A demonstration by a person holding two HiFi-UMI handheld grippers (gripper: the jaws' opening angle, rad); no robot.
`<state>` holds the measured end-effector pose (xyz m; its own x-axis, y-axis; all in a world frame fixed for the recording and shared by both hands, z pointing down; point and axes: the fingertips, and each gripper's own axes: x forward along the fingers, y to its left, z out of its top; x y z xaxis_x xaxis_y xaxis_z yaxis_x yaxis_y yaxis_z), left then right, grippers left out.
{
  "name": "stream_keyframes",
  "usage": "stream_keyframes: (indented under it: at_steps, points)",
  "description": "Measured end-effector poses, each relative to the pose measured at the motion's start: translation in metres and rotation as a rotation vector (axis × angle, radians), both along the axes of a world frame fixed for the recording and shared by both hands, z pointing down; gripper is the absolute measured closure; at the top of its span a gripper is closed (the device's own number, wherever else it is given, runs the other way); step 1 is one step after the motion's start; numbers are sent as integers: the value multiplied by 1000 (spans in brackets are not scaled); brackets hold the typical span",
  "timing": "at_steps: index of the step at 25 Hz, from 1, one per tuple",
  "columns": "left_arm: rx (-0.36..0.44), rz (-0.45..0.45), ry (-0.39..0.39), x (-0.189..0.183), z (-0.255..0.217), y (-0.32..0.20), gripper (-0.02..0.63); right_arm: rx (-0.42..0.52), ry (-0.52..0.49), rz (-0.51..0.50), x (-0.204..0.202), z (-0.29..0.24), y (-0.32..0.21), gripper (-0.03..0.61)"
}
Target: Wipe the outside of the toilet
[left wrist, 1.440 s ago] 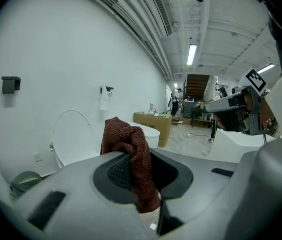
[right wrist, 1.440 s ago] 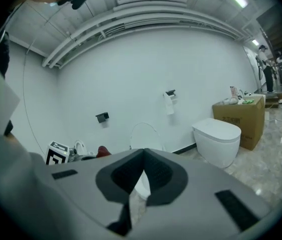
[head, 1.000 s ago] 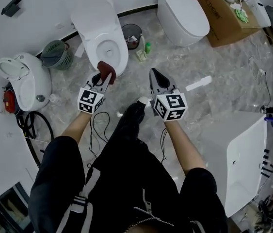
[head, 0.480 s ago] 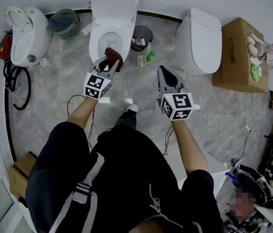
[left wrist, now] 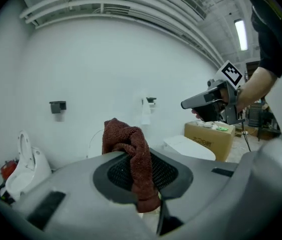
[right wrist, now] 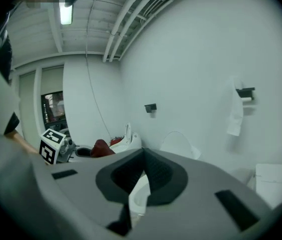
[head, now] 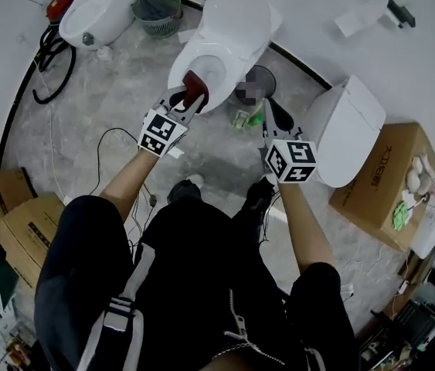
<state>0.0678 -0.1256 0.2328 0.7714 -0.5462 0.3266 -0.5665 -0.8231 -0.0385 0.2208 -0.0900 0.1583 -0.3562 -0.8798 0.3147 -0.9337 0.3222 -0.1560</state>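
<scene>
Looking steeply down past dark trousers to a grey marbled floor. Ahead, at the floor's far edge against the white wall, a white toilet with lid raised and bowl open. In the left hand, the left gripper, held out to the front rim of that bowl. Jaws closed tight on a rust-red cloth, pinched through its middle between the dark ribbed pads, bunched above them and hanging below. Cloth right at the bowl's near rim; contact with the porcelain not clear. In the right hand, the right gripper, held just to the right of the toilet and apart from it. Jaws together at the tips, gripping nothing. On the floor between toilet and right gripper, a small dark bin. Further right along the wall edge, a second white toilet with lid shut, then a brown cardboard box. Toward the floor's far left corner, a third white toilet fixture, a green basket and a coil of black hose. At the near left edge, two more cardboard boxes. On the wall, a black holder with a hanging strip of white paper
</scene>
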Motion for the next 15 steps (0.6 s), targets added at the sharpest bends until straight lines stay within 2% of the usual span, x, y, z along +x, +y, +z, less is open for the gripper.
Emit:
stream_keyframes:
  at_steps: [5,9,12,15]
  points:
    - [-28,-198,-5,22,5,-1,549,-4,8,-212,21,6,-35,577]
    - [-47,-415,4,15,6,-1,549,-12,6,-402,24,15,-51,577]
    - [-47,-519,7,10,12,3,549,-16,29,-475,32,29,-56,577]
    - [-29,-572,-13,8,24,1,550,-15,32,-504,40,46,-65,577]
